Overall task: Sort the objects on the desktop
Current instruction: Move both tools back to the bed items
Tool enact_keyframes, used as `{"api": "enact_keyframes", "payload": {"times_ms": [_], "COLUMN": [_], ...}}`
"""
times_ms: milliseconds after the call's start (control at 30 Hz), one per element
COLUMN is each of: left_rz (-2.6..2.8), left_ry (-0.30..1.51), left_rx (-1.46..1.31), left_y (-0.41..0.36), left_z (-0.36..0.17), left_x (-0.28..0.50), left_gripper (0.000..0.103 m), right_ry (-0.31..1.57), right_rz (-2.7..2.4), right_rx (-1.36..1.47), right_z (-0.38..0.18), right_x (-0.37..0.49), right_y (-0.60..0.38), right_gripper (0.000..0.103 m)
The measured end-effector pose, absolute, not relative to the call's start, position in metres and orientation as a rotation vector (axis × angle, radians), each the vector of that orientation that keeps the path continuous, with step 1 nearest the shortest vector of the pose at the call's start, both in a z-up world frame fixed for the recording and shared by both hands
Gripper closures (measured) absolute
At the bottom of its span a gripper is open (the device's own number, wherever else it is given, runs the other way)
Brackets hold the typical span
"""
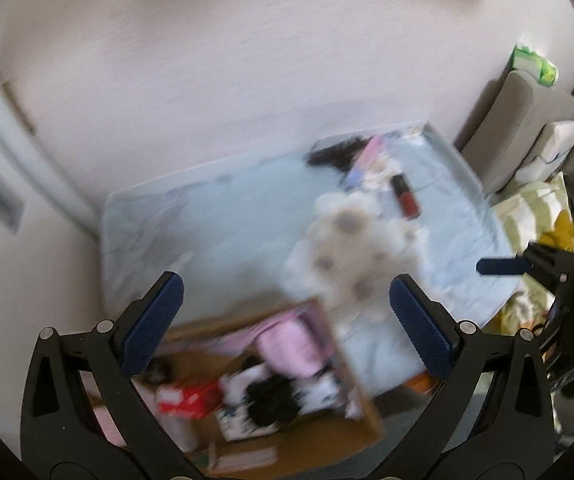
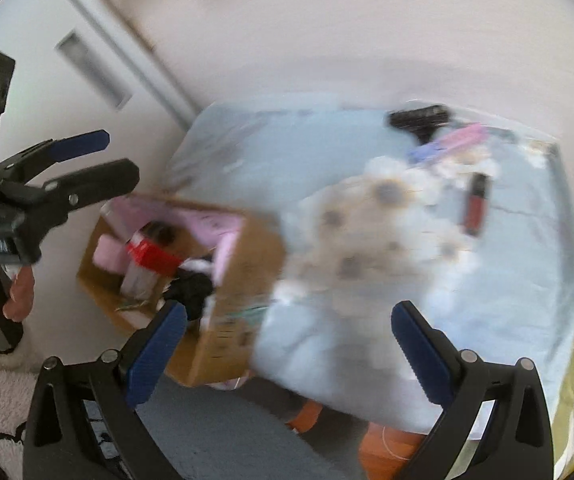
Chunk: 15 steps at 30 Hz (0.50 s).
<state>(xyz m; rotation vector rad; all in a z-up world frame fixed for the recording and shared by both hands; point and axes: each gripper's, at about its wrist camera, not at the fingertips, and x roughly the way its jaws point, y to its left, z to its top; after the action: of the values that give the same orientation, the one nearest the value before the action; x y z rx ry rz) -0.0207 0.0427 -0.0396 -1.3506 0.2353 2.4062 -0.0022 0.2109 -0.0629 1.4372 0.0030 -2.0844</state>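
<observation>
Now | cardboard box [image 2: 247, 264] holds pink, red, black items (blurred) | left gripper [image 1: 287, 316], right gripper [image 2: 289, 336] both spread

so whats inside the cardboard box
The box holds a red pack, pink items and something black and white. Blur hides what they are, and the near wall covers the rest.

Spread-fingered left tool [image 1: 286, 312] above blurred cardboard box [image 1: 327, 432], pale-blue tabletop [image 1: 215, 216].
</observation>
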Motion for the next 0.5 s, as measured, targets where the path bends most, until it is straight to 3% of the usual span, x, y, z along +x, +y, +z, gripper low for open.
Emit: {"api": "enact_keyframes", "payload": {"times_ms": [167, 333, 500], "left_rz": [2.356, 2.284, 2.191], "left_ry": [0.408, 0.621, 0.673], "left_rx": [-1.224, -1.119, -1.105], "left_y": [0.099, 0.146, 0.180], "left_z": [-0.039, -0.055, -0.093], "left_x": [-0.049, -0.089, -0.129], "left_gripper": [0.000, 0.000, 0.001], "right_ry": [-0.032, 0.056, 0.079], "right_rz": [-2.121, -2.172, -2.215], "right_rx": [1.476, 1.537, 1.573], "right_z": [-0.072, -0.083, -0.107], "right_x": [-0.023, -0.048, -0.083], "right_y": [0.247, 0.269, 0.283], "right_gripper": [0.001, 0.001, 0.001]}}
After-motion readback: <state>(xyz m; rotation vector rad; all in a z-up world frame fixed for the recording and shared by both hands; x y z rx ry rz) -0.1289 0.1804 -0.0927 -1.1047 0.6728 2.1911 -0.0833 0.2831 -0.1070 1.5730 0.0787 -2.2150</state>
